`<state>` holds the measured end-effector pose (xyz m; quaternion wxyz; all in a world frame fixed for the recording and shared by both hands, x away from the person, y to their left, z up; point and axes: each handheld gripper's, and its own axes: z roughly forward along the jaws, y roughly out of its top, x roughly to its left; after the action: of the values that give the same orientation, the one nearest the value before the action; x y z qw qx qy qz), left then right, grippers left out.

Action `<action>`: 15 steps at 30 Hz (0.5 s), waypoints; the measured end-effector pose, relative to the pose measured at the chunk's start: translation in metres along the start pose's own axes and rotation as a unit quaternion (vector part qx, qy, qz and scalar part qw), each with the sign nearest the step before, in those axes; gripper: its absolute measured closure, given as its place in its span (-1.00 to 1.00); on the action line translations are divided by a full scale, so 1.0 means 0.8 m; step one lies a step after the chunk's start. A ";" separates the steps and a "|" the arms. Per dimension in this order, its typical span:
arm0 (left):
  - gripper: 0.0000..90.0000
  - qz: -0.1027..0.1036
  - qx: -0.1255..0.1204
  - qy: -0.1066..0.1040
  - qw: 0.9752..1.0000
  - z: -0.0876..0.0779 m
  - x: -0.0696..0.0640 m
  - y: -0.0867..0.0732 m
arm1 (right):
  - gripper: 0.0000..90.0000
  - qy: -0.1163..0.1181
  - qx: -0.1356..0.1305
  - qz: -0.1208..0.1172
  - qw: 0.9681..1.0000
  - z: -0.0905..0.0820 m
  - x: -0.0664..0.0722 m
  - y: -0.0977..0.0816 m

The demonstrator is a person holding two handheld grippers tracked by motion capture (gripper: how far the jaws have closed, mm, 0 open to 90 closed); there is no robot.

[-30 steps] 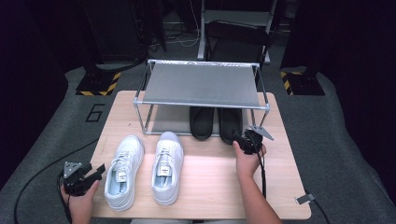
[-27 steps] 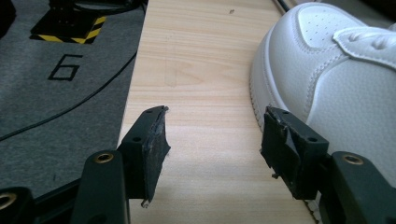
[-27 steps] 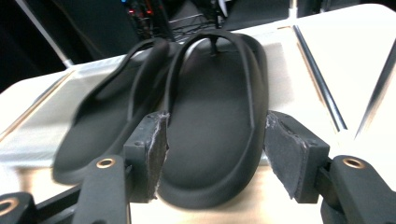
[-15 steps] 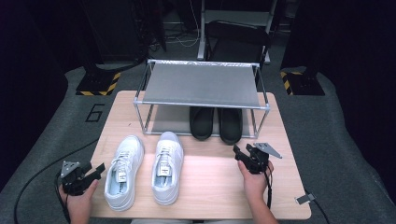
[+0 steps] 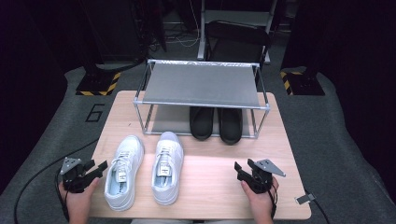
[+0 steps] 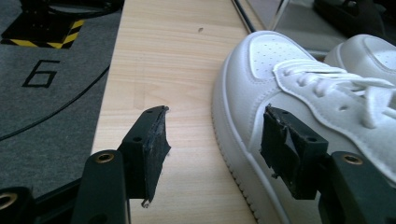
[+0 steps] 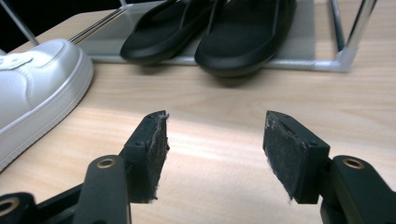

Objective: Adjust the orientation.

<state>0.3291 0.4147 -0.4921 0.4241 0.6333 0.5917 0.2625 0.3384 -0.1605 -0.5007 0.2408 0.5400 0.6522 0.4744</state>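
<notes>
Black two-jaw left gripper (image 5: pixel 95 169), right gripper (image 5: pixel 241 170): worn dark pads, brass screws, grey three-cornered plates, trailing black cables.

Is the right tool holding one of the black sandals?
No, the right tool is open over bare table, apart from the black sandals.
</notes>
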 end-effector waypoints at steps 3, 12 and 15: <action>-0.10 0.000 -0.002 -0.004 1.000 -0.001 -0.003 0.003 | -0.12 0.001 -0.001 -0.009 1.000 -0.003 0.003 -0.004; -0.11 -0.005 -0.002 -0.016 1.000 -0.013 -0.008 0.010 | -0.12 0.010 0.000 0.001 1.000 -0.008 0.003 -0.009; -0.11 -0.005 0.006 -0.025 1.000 -0.017 -0.011 0.012 | -0.12 0.011 0.001 0.003 1.000 -0.009 0.001 -0.010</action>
<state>0.3216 0.4099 -0.4759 0.4364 0.6390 0.5860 0.2406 0.3282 -0.1619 -0.5046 0.2316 0.5375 0.6535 0.4801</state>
